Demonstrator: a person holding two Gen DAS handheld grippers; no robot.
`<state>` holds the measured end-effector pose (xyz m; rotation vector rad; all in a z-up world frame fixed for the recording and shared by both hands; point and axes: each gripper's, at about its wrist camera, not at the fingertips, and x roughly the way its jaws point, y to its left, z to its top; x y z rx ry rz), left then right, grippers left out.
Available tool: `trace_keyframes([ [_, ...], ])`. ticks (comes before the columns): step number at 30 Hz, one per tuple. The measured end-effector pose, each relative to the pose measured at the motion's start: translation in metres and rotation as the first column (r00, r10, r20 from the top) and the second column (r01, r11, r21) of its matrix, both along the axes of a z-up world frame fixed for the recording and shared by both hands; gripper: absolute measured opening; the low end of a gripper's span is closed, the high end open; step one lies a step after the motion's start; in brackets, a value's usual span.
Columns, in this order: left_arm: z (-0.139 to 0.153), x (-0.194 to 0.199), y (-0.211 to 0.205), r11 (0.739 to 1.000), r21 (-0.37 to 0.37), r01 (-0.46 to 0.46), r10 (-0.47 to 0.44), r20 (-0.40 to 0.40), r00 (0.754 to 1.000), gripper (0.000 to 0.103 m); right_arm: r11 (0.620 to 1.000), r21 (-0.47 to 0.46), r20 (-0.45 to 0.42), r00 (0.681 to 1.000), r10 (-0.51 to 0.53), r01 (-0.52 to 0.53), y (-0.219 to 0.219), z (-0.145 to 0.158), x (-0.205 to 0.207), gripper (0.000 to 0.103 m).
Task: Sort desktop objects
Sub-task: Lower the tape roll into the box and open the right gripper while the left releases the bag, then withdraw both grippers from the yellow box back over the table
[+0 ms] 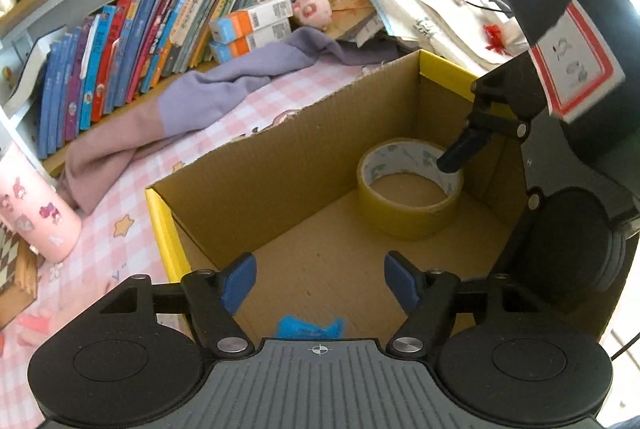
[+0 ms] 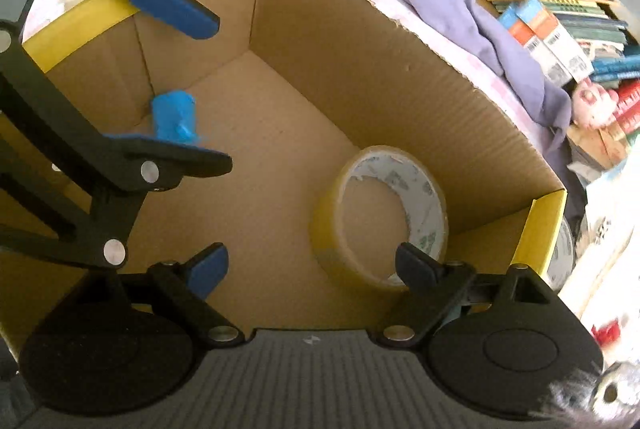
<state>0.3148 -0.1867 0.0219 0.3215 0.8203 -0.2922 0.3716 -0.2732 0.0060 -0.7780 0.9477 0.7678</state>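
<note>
Yellowish tape roll (image 2: 380, 217) flat in carton (image 2: 360, 53)

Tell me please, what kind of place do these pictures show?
Probably a child's study desk at home: a shelf packed with books, a pink checked desk cover with cartoon prints, and a pink plush toy. A cardboard box holding a tape roll stands on it.

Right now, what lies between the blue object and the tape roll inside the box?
Only bare cardboard floor of the box. The right wrist view shows the blue object and tape roll apart, nothing between them.
</note>
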Motion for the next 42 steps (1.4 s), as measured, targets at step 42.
trace_keyframes([
  [42,0.069,-0.134,0.069,0.960,-0.253,-0.119,0.186,0.261,0.947,0.094,0.742,0.608,0.213,0.842,-0.495,0.283,-0.053,0.094,-0.145,0.096],
])
